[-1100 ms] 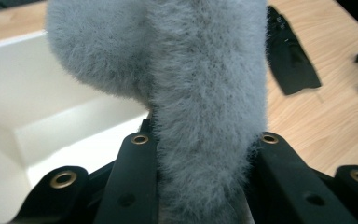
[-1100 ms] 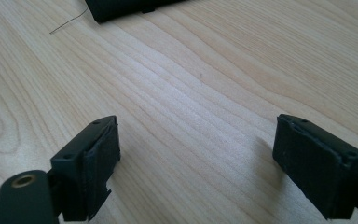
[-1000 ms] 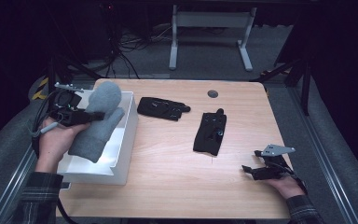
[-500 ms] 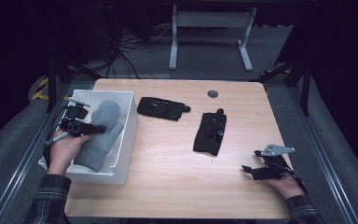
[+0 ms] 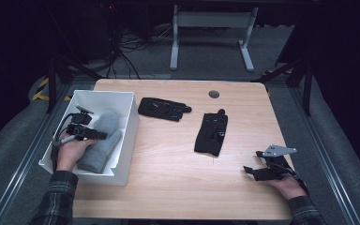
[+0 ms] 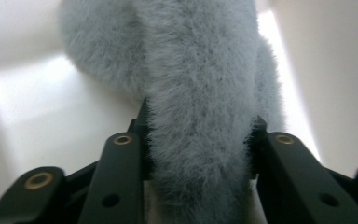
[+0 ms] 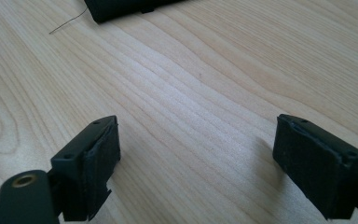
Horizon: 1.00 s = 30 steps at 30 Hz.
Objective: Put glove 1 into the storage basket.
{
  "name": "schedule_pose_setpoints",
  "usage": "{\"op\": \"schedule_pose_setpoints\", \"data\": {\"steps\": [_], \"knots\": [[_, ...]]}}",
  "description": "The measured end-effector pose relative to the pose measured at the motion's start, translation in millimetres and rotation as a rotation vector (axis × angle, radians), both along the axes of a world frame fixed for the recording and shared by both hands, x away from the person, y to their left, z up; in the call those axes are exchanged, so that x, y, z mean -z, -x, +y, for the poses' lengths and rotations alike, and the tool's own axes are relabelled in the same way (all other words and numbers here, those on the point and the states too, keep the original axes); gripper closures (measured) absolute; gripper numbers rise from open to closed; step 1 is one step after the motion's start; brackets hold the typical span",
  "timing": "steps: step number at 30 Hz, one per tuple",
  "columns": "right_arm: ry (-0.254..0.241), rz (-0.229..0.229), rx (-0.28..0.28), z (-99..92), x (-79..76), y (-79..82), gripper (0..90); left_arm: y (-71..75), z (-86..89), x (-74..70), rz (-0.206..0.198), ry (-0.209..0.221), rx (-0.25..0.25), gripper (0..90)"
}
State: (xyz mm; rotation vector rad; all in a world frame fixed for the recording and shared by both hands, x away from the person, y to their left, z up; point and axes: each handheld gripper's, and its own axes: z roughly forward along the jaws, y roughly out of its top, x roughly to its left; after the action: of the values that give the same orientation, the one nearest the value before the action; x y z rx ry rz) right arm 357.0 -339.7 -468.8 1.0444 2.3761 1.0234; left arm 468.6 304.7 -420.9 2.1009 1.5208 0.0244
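Below, left tongs (image 5: 104, 136) loosening around grey mitten (image 5: 98, 147) in white bin (image 5: 127, 136); right tongs (image 5: 247, 170) gape over wooden table (image 5: 168, 154).

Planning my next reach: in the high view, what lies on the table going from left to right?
White bin with the grey fuzzy mitten and left gripper inside → first black glove → second black glove → right gripper.

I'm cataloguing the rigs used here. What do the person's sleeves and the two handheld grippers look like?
Both sleeves are dark plaid flannel. The left gripper is black with a cable looping from it; its jaw arms carry brass-coloured rivets. The right gripper is black too, topped by a grey three-cornered plate, with square black pads.
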Motion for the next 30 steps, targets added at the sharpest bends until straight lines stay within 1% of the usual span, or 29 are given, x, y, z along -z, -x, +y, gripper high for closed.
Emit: {"op": "schedule_pose_setpoints", "data": {"steps": [1,4,5,8,10,11,12,13,14,15,17,18,20,21,25,27,29,30], "knots": [[0.001,0.0,-0.001,-0.1,0.0,0.0,15.3,-1.0,1.8,1.2,0.008,0.005,-0.006,59.8],[0.0,0.0,0.0,0.0,0.0,0.0,15.3,-1.9,2.4,1.4,0.012,0.013,-0.004,48.8],[0.001,0.0,-0.001,-0.1,0.0,0.0,15.3,-2.1,0.9,0.7,0.013,0.0,-0.002,44.3],[0.001,0.0,-0.001,-0.1,0.0,0.0,15.3,-1.5,-4.2,-5.5,-0.023,-0.05,-0.02,32.8],[0.001,0.0,-0.001,-0.1,0.0,0.0,15.3,-1.6,-6.4,-10.0,-0.035,-0.07,-0.028,27.3],[0.0,0.0,0.0,0.0,0.0,0.0,15.3,-1.0,-7.8,-12.4,-0.05,-0.086,-0.034,25.0],[0.0,0.0,0.0,0.0,0.0,0.0,15.3,-0.1,-8.6,-15.1,-0.069,-0.085,-0.043,24.0],[0.0,0.0,0.0,0.0,0.0,0.0,15.3,0.6,-8.7,-16.9,-0.082,-0.073,-0.055,22.5],[0.0,0.0,0.0,0.0,0.0,0.0,15.3,1.2,-8.2,-19.1,-0.085,-0.067,-0.064,22.0],[0.0,0.0,0.0,0.0,0.0,0.0,15.3,1.5,-7.6,-20.9,-0.083,-0.062,-0.064,21.0],[0.001,0.0,-0.002,-0.1,0.0,0.0,15.3,2.0,-8.1,-26.0,-0.091,-0.072,-0.066,18.9],[0.001,0.0,-0.002,-0.1,0.0,0.0,15.3,2.9,-8.9,-29.8,-0.097,-0.068,-0.067,18.2],[0.001,0.0,-0.002,-0.1,0.0,0.0,15.3,4.3,-10.7,-37.9,-0.118,-0.061,-0.058,17.9],[0.001,0.0,-0.001,-0.1,0.0,0.0,15.3,5.0,-11.4,-42.3,-0.128,-0.048,-0.051,17.9],[0.001,0.0,-0.002,-0.1,0.0,0.0,15.3,8.6,-18.1,-61.1,-0.167,-0.019,-0.023,17.9],[0.001,0.0,-0.002,-0.1,0.0,0.0,15.3,10.1,-22.4,-68.7,-0.178,-0.012,-0.006,17.9],[0.001,0.0,-0.001,-0.1,0.0,0.0,15.2,12.1,-28.9,-77.2,-0.201,0.0,0.011,17.8],[0.0,0.0,0.0,0.0,0.0,0.0,15.3,13.2,-32.8,-81.6,-0.205,0.002,0.024,17.7]]}}
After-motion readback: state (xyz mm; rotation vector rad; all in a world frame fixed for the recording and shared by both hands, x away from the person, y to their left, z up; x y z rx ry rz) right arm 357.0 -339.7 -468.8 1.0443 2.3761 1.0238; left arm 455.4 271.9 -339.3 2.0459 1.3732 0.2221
